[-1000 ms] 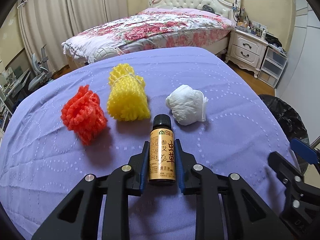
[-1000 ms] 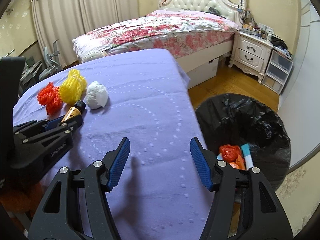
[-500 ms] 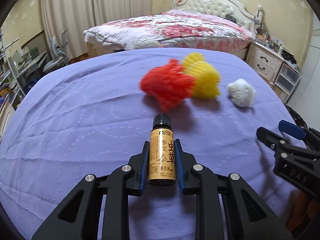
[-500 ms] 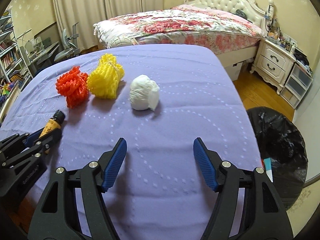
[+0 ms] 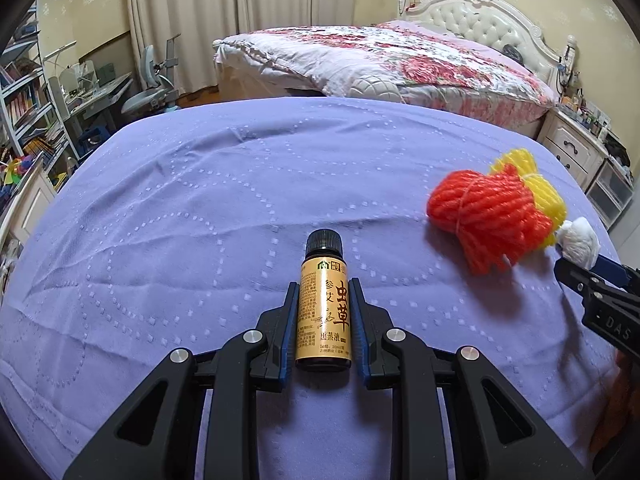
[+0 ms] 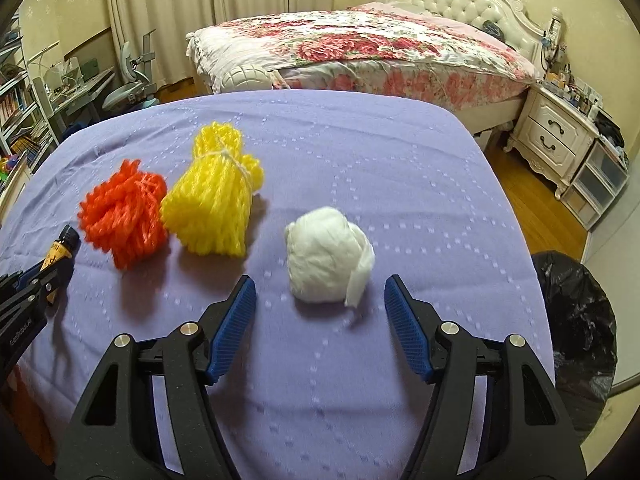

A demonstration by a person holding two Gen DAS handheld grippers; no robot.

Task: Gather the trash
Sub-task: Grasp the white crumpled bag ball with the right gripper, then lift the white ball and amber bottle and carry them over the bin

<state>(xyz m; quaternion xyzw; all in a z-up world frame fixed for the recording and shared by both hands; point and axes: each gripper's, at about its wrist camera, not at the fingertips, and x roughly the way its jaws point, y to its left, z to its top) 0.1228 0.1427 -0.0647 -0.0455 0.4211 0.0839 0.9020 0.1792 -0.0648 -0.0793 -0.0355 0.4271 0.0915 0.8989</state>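
My left gripper (image 5: 323,298) is shut on a small brown bottle with a gold label and black cap (image 5: 323,312), held above the purple tablecloth (image 5: 200,200). The bottle (image 6: 60,250) also shows at the left edge of the right wrist view. My right gripper (image 6: 320,300) is open, just in front of a white crumpled paper ball (image 6: 326,260), which lies between its fingers' line and a little beyond them. An orange foam net (image 6: 124,216) and a yellow foam net (image 6: 216,200) lie left of the ball. All three show at the right of the left wrist view, the orange net (image 5: 488,216) foremost.
A bin lined with a black bag (image 6: 576,328) stands on the floor off the table's right edge. Beyond the table are a bed with a floral cover (image 6: 360,48), a white nightstand (image 6: 556,136), and a desk, chair and shelves at the left (image 5: 60,100).
My left gripper has swung left with the bottle, so the nets slid to the right of its view. My right gripper has turned from the bin and closed in on the white ball.
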